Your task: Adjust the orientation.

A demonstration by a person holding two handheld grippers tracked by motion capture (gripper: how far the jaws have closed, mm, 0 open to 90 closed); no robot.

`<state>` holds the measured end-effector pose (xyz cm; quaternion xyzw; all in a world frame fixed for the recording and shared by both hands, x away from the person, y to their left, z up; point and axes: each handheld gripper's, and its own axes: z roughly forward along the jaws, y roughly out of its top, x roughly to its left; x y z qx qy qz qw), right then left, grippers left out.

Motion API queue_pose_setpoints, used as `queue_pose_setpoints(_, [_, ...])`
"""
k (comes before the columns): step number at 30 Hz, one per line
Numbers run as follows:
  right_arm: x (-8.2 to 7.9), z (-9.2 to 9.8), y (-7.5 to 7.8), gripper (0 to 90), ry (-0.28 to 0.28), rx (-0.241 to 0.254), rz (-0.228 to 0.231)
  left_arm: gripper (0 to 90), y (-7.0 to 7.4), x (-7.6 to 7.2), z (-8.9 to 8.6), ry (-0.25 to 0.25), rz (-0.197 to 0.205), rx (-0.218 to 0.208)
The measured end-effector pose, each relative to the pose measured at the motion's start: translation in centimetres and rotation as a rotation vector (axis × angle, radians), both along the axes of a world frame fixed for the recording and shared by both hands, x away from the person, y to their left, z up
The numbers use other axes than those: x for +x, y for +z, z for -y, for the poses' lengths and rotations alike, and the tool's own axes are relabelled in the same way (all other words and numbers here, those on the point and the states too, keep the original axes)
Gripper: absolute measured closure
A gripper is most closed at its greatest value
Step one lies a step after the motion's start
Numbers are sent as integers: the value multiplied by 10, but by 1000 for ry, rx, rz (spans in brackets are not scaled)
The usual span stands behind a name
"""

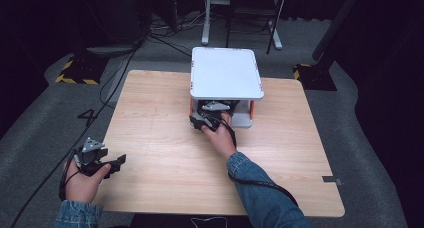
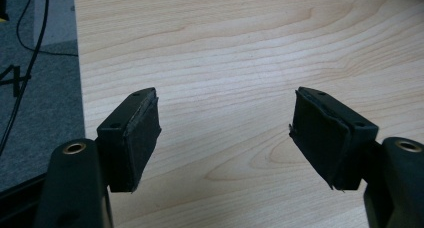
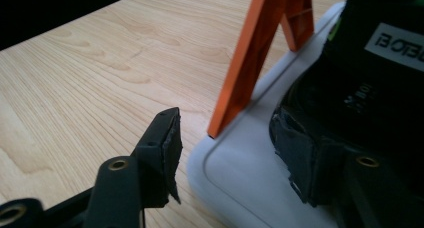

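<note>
The white two-tier rack (image 1: 227, 73) stands at the far middle of the table (image 1: 160, 153), its top plate bare, its lower tray (image 3: 240, 178) joined to the top by orange struts (image 3: 250, 63). The right tool (image 1: 210, 119) is pushed in under the rack's top plate from the near side. In the right gripper view its jaws stand about half open; one pad hangs over the tray's rounded corner, the other lies close against a black object with a white printed label (image 3: 395, 45) that sits on the tray. Whether that pad presses on it I cannot tell, and nothing is clamped between the two.

The step in hand looks like a reach for the black object on the rack's lower level. The next move calls for sliding the tool further in so that both jaws straddle the object, then closing and drawing it out toward the near edge.

The orange strut nearest the tool is the obstacle: it stands just beside the free jaw, and the low top plate leaves little room to lift.

The left tool (image 1: 97, 160) rests well apart from the rack, at the table's near left edge, jaws wide open over bare wood, holding nothing.
</note>
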<state>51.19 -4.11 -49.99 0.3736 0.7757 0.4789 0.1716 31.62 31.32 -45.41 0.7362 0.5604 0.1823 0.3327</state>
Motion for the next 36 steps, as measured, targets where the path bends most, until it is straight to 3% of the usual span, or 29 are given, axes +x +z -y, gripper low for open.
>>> queue_pose_setpoints(6, [-4, 7, 0, 418, -13, -28, 11, 279, 0, 4, 5, -17, -2, 4])
queue_pose_setpoints(8, [-5, 9, 0, 323, -8, -28, 4, 279, -1, 5, 5, -15, -1, 3])
queue_pose_setpoints(9, [-7, 10, 1, 212, -8, -27, -6, 279, -1, 6, 5, -17, -1, 4])
queue_pose_setpoints(10, [-9, 10, 2, 186, -14, -37, 1, 279, 0, 6, 6, -16, -1, 2])
queue_pose_setpoints(12, [-15, 15, 6, 229, 1, -41, 9, 279, 0, 9, 6, -19, 0, 1])
queue_pose_setpoints(19, [-42, 40, 37, 162, 69, -30, 62, 279, 0, 15, 14, -37, -1, 1])
queue_pose_setpoints(25, [-65, 70, 62, 158, 70, 0, 83, 279, 3, 14, 14, -36, 7, 5])
queue_pose_setpoints(28, [-77, 87, 74, 160, 86, -46, 81, 279, 5, 15, 15, -38, 11, 7])
queue_pose_setpoints(30, [-84, 100, 82, 161, 74, -58, 80, 279, 4, 15, 16, -41, 9, 5])
queue_pose_setpoints(36, [-103, 139, 102, 165, 15, -30, 100, 277, 7, 16, 18, -47, 14, 1])
